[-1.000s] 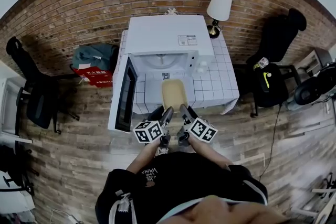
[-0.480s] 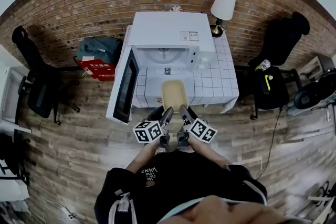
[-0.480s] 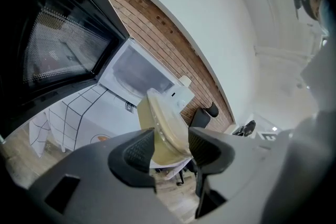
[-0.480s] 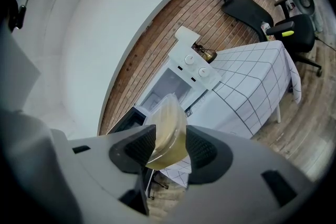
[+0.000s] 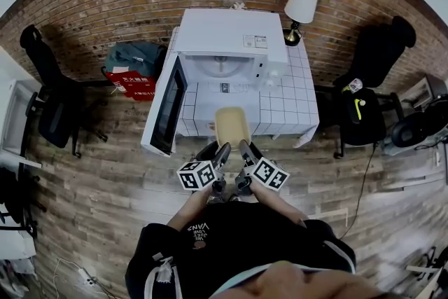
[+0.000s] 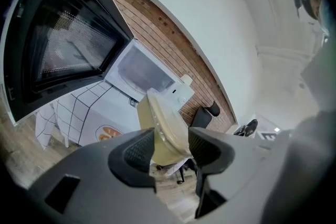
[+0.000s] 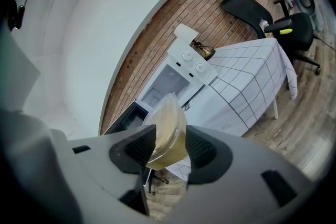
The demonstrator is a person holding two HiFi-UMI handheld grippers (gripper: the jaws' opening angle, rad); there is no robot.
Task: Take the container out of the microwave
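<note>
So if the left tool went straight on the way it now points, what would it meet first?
The left tool is shut on the container, so the container leads. The tool points slightly downward, so it would probably meet the table first, with the open microwave behind it. Depth is hard to judge.

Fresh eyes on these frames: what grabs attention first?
The tan container stands out first. It is held in mid-air in front of the person, gripped at its near end by the left tongs and the right tongs. Behind it the white microwave sits on the tiled white table with its door swung wide open to the left. A lamp stands at its right.
</note>
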